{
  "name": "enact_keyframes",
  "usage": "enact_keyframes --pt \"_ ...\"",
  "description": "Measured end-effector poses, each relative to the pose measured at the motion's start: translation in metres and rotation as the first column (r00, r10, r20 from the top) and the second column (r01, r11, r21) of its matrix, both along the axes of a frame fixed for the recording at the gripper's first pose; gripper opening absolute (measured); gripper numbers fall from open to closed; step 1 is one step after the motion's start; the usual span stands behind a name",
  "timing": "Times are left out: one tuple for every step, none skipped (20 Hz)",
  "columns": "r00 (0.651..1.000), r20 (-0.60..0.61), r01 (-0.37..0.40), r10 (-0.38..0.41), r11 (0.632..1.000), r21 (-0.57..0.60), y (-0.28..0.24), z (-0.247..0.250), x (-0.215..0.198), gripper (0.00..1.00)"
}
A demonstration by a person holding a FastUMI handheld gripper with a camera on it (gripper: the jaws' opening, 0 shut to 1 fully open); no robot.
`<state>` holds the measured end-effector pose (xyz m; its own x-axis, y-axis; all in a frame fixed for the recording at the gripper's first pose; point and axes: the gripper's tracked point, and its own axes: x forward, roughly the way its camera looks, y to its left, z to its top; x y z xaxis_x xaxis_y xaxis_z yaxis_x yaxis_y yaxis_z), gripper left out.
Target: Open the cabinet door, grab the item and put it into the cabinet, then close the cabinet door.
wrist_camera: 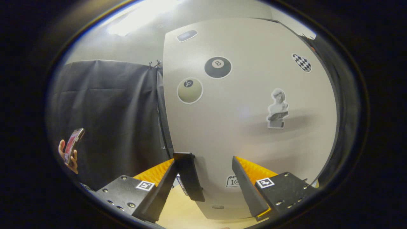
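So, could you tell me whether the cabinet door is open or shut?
Cannot tell: the cabinet door faces the open hand-held gripper, black handle between the fingers.

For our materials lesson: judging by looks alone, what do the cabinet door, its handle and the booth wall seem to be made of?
Cabinet door: probably laminated board or painted panel, smooth matte grey with a soft sheen. Handle: dark, matte, flat bar, plastic or coated metal, unclear which. Booth wall: black cloth, creased and hanging in folds. The gripper stands open around the handle.

The hand-held gripper (206,181) faces a grey cabinet door (248,133) decorated with stickers, its fingers spread apart, the dark door handle (189,178) just inside one finger. Off to the side, a hand (68,156) holds a phone (73,143).
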<state>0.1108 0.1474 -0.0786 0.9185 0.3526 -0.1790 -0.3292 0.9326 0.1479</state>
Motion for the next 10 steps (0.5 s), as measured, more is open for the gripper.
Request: enact_keyframes --pt "1.0 0.004 0.003 -0.003 1.0 -0.001 0.0 0.0 0.0 1.0" --pt "1.0 0.007 0.003 -0.003 1.0 -0.001 0.001 0.001 -0.001 1.0" --pt "1.0 0.005 0.004 -0.004 1.0 0.003 0.002 0.0 0.0 0.98" --pt "1.0 0.005 0.002 -0.002 1.0 0.004 0.003 0.001 0.0 0.97" --pt "1.0 0.007 0.001 -0.001 1.0 0.006 0.003 0.001 -0.001 0.97" --pt "1.0 0.005 -0.001 0.001 1.0 0.007 0.003 0.001 -0.001 0.97" --pt "1.0 0.005 -0.001 0.001 1.0 0.007 0.003 0.001 0.0 0.97" --pt "1.0 0.001 0.003 -0.003 1.0 0.006 0.002 0.0 0.001 0.97" --pt "1.0 -0.004 0.009 -0.009 1.0 0.003 -0.001 0.0 0.0 0.97" --pt "0.999 -0.002 0.034 -0.034 0.999 -0.004 -0.008 0.0 0.004 0.97"
